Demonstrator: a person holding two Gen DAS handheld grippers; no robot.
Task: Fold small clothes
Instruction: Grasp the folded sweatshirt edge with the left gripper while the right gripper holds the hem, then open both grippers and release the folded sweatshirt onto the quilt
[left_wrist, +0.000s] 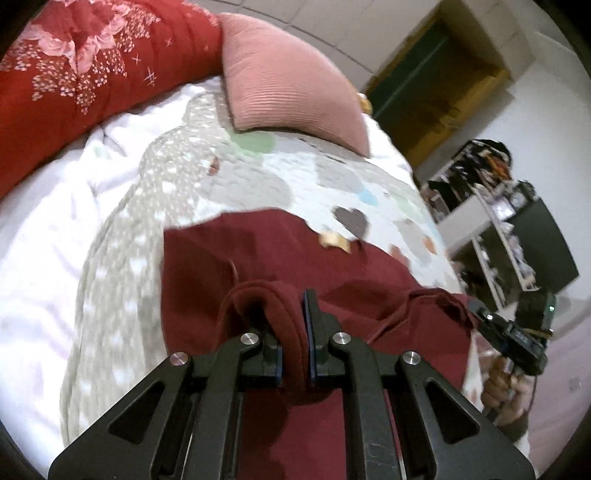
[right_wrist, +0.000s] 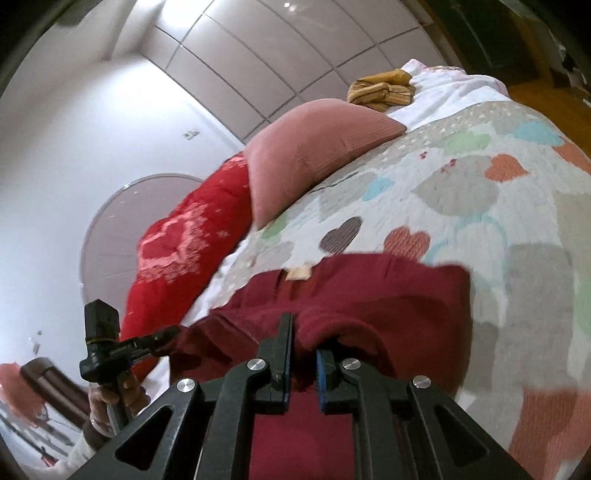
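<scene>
A dark red garment (left_wrist: 258, 258) lies on a patterned quilt (left_wrist: 229, 173) on a bed, with a small tan label (left_wrist: 334, 240) at its far edge. My left gripper (left_wrist: 293, 332) is shut on a thick hem of the garment and holds it lifted. My right gripper (right_wrist: 301, 354) is shut on another bunched edge of the same garment (right_wrist: 369, 295). The right gripper also shows at the right of the left wrist view (left_wrist: 480, 314), and the left gripper shows at the left of the right wrist view (right_wrist: 162, 338).
A pink ribbed cushion (left_wrist: 288, 85) and a red floral duvet (left_wrist: 74, 74) lie at the bed's far side. A folded yellow striped cloth (right_wrist: 380, 90) sits on the white sheet (right_wrist: 454, 88). Cluttered shelves (left_wrist: 498, 206) stand beside the bed.
</scene>
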